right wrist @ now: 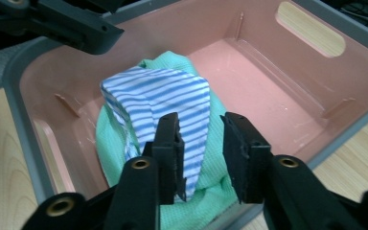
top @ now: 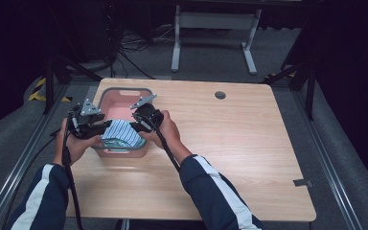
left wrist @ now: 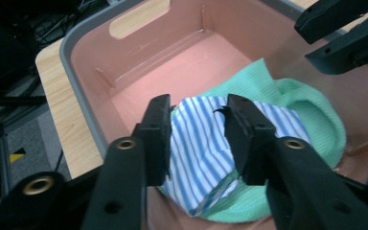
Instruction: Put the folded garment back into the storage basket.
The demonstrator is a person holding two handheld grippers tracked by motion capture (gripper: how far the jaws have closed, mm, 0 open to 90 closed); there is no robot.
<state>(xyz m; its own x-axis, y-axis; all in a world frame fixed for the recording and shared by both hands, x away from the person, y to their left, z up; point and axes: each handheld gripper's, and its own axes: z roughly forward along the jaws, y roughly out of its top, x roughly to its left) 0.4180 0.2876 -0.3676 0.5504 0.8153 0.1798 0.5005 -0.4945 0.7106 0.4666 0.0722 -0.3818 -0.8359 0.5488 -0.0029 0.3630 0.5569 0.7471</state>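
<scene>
A blue-and-white striped cloth (top: pixel 122 132) lies bunched on a green cloth (left wrist: pixel 311 115) in the near end of a pink basket with a grey rim (top: pixel 124 91). My left gripper (top: pixel 106 125) reaches in from the left, jaws apart over the striped cloth (left wrist: pixel 196 143), and its pads do not press on it. My right gripper (top: pixel 135 125) comes in from the right, also open (right wrist: pixel 201 139). There the striped cloth (right wrist: pixel 158 96) hangs beside one jaw and the green cloth (right wrist: pixel 215 158) lies under the gap. Each gripper view shows the other gripper's jaws near the top edge.
The basket stands at the back left of a wooden table (top: pixel 230 143), close to its left edge. Its far half shows bare pink floor (right wrist: pixel 268 96). A round cable hole (top: pixel 220 95) sits at the table's back. A metal frame (top: pixel 215 28) stands on the floor beyond.
</scene>
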